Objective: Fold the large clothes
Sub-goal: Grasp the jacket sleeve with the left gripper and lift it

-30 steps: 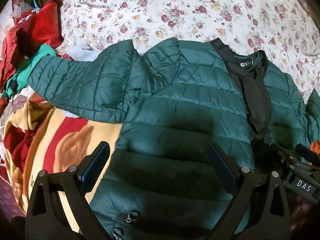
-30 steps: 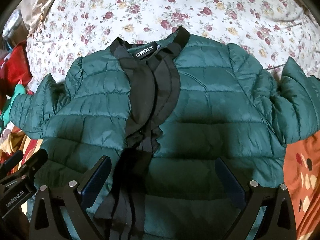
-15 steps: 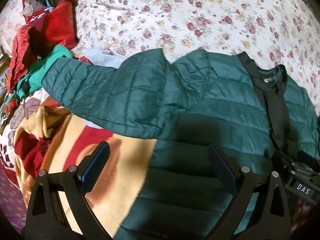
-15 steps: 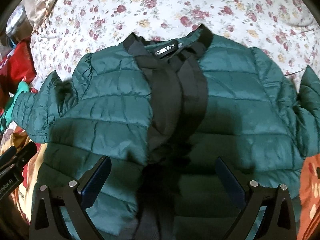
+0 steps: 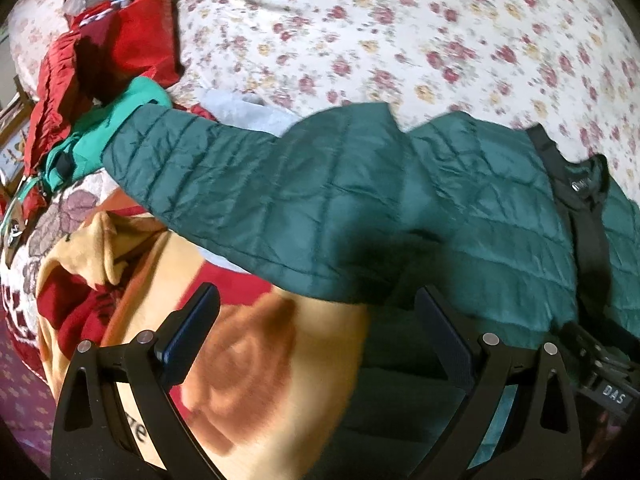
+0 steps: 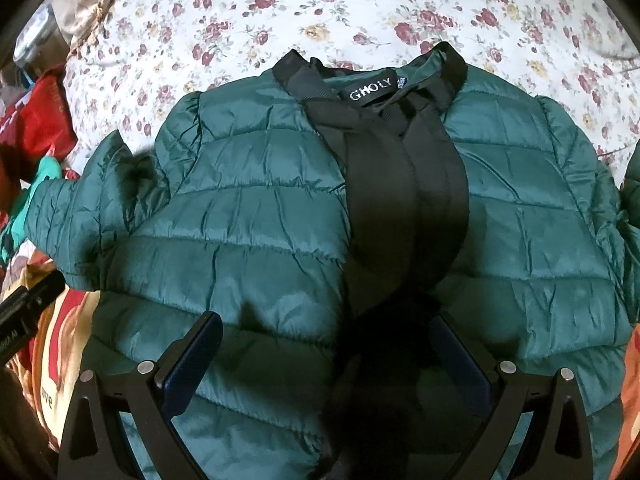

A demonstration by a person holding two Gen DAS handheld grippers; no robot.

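Observation:
A dark green quilted puffer jacket (image 6: pixel 248 232) lies front up on the bed, collar away from me, with a black placket and a "GHOLY" neck label (image 6: pixel 370 89). Its left sleeve (image 5: pixel 224 176) stretches out to the left in the left wrist view. My left gripper (image 5: pixel 316 336) is open and empty, hovering over the jacket's left hem edge and the orange blanket. My right gripper (image 6: pixel 326 354) is open and empty above the jacket's lower front, near the black placket (image 6: pixel 404 216). The right sleeve (image 6: pixel 628 216) runs off the right edge.
A floral bedsheet (image 6: pixel 320 4) covers the bed beyond the jacket. An orange, red and yellow blanket (image 5: pixel 248 376) lies under the jacket's near side. Red and teal clothes (image 5: pixel 100 80) are piled at the far left. The other gripper shows at the left wrist view's right edge (image 5: pixel 608 384).
My left gripper has moved left, from over the jacket's body to its left edge and the blanket. My right gripper has moved forward and left, closer to the collar. Both stay open.

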